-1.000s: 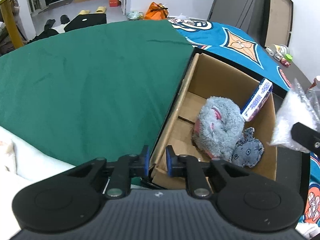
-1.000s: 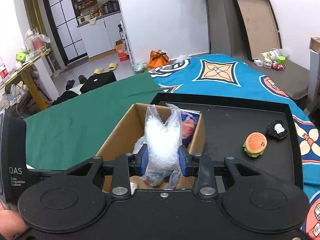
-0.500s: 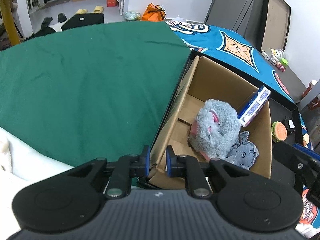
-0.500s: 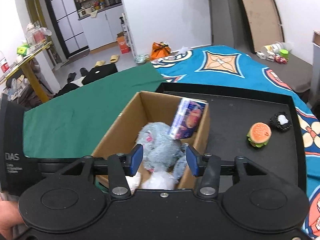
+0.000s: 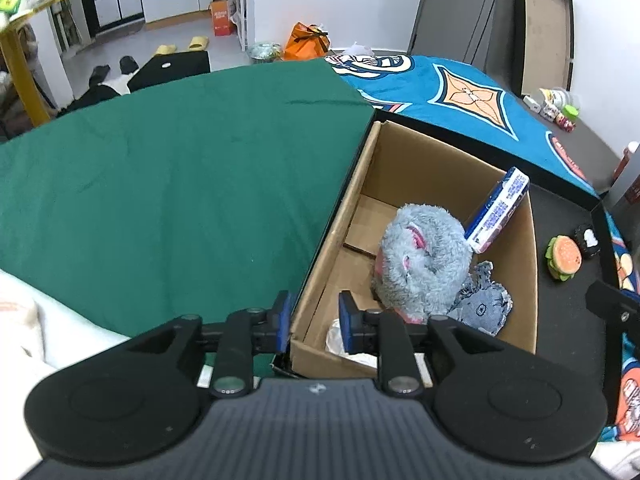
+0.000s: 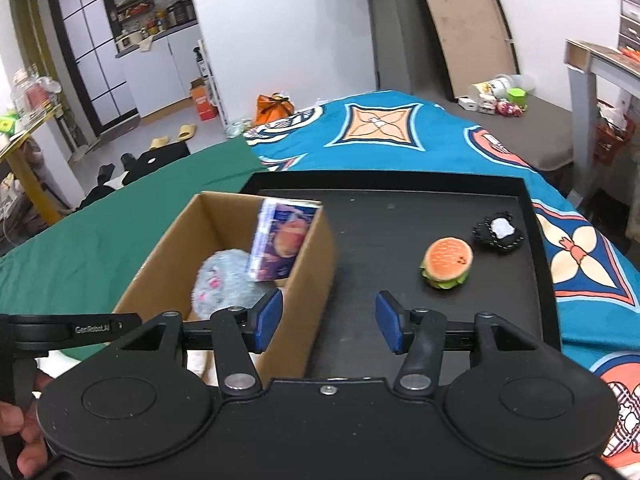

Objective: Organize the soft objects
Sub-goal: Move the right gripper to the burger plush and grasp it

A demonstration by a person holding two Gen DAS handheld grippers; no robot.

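— Both tongs have just been opening. The right gripper (image 6: 329,322) stands wide and empty; a second ago it pinched the crinkly clear plastic bag (image 5: 347,343), which now lies in the brown cardboard box (image 5: 516,280), just behind the left gripper (image 5: 313,322).

— And the left?

— Slightly parted, straddling the box's near wall without pressing it. One soft item stowed, I'd judge.

— Room?

— Ahead-right of the right tongs, bare black tray (image 6: 384,236) up to the squishy burger toy (image 6: 446,263); tray rim beyond.

The black arm of the left gripper (image 6: 64,330), seen from the right wrist, reads "GenRobot.AI". The print on the blue packet (image 5: 498,210) is too small to read.
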